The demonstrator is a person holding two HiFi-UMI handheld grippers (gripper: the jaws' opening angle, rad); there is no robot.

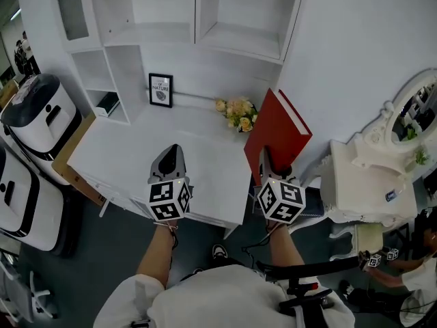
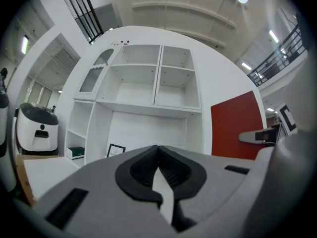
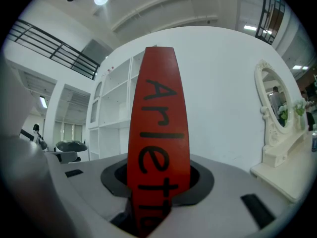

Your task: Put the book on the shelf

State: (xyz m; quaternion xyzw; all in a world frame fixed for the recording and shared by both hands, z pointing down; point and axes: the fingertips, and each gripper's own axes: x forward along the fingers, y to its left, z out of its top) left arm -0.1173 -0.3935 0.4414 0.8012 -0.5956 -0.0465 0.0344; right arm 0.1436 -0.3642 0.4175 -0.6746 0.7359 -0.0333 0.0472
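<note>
- White desk (image 1: 130,157) with a white shelf unit (image 1: 198,26) rising from its back edge fills the head view, set against a white wall.
- At the back of the desk, a small black-framed picture (image 1: 160,90) leans against the rear panel.
- To the picture's right on the desk lies a bunch of pale yellow flowers (image 1: 237,113).
- A side cubby at the desk's left end holds a dark green box (image 1: 108,102).
- The right gripper (image 1: 266,159) is clenched on a red book (image 1: 280,132). It holds the book upright over the desk's right edge, short of the shelf compartments.
- In the right gripper view, the book's spine (image 3: 158,108) stands between the jaws, bearing black lettering that starts "Arlet".
- The left gripper (image 1: 171,152) hangs over the desk's front edge. Its jaws meet at the tips with nothing between them (image 2: 158,152).
- Left of the desk stand white and black machines (image 1: 41,118).
- Right of the desk stands a white vanity with an oval mirror (image 1: 410,108).
</note>
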